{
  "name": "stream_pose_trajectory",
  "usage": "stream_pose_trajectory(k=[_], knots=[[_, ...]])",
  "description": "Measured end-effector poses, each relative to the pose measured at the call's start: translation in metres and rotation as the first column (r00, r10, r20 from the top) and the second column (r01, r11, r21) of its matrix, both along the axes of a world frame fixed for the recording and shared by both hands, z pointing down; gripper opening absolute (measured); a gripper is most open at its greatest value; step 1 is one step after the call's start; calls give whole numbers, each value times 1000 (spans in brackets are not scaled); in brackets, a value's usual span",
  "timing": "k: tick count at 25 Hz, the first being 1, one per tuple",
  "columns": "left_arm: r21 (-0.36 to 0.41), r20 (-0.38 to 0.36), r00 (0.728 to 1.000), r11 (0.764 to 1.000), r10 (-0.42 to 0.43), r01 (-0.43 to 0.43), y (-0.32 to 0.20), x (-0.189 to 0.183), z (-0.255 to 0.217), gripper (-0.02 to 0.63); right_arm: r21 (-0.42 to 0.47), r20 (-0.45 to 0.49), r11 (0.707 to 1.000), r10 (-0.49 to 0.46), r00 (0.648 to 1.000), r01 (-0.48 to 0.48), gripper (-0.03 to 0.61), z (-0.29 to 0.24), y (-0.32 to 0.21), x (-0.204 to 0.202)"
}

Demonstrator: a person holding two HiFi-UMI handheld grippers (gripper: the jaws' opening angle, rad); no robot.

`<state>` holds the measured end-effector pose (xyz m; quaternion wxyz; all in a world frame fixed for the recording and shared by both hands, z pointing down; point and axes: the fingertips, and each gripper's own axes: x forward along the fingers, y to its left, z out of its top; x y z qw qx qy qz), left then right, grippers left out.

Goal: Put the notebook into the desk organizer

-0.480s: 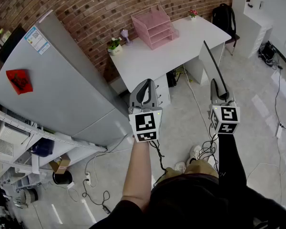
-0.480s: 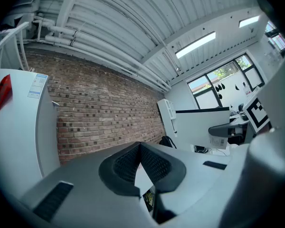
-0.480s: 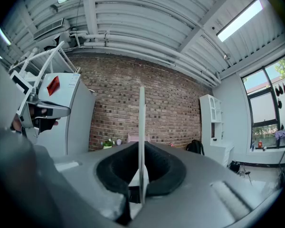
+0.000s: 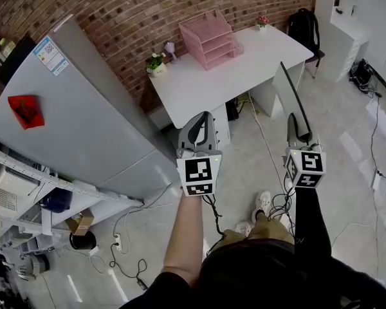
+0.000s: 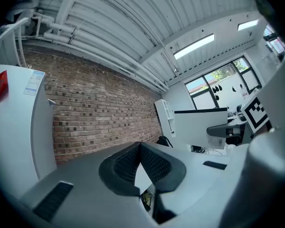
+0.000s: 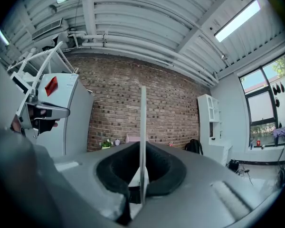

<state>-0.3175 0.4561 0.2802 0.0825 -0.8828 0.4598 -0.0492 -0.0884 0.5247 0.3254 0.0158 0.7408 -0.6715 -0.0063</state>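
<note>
The pink desk organizer [image 4: 209, 37] stands at the back of the white desk [image 4: 244, 69], against the brick wall. My right gripper [image 4: 298, 132] is shut on a thin grey notebook [image 4: 289, 92]. The notebook stands on edge and points toward the desk's front right corner. In the right gripper view the notebook [image 6: 143, 122] shows as a narrow upright strip between the closed pads [image 6: 159, 167], with the organizer [image 6: 133, 137] small and far behind it. My left gripper [image 4: 199, 120] hangs short of the desk, above the floor. Its jaws [image 5: 140, 147] meet at the tips with nothing between them.
A tall grey fridge [image 4: 71, 108] stands left of the desk, with metal shelving [image 4: 26, 192] beside it. A small potted plant [image 4: 156, 62] sits on the desk's left end. A black backpack [image 4: 302, 21] rests past the desk's far end. Cables [image 4: 373, 140] trail over the floor.
Both grippers have shifted a little lower and to the right in the head view. The right one still holds the notebook and the left one stays shut.
</note>
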Motion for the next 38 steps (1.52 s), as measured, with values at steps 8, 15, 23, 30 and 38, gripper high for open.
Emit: stream_pose_trajectory(k=[8, 15, 23, 30, 38], knots=[[7, 12, 1000, 1000, -13, 13, -20, 13, -2, 9, -1, 23, 1000, -10, 1000, 10, 9, 8, -23, 16], [-5, 20, 999, 1000, -26, 26, -61, 39, 0, 9, 7, 31, 999, -36, 999, 35, 9, 10, -68, 39], [-1, 17, 998, 998, -55, 55, -131, 90, -1, 9, 26, 36, 998, -66, 997, 65, 9, 8, -140, 94], [-22, 11, 998, 998, -61, 61, -173, 135, 10, 9, 37, 48, 996, -86, 995, 84, 9, 13, -183, 138], [-34, 10, 999, 998, -50, 50, -196, 166, 15, 9, 46, 65, 996, -78, 995, 75, 9, 14, -205, 167]])
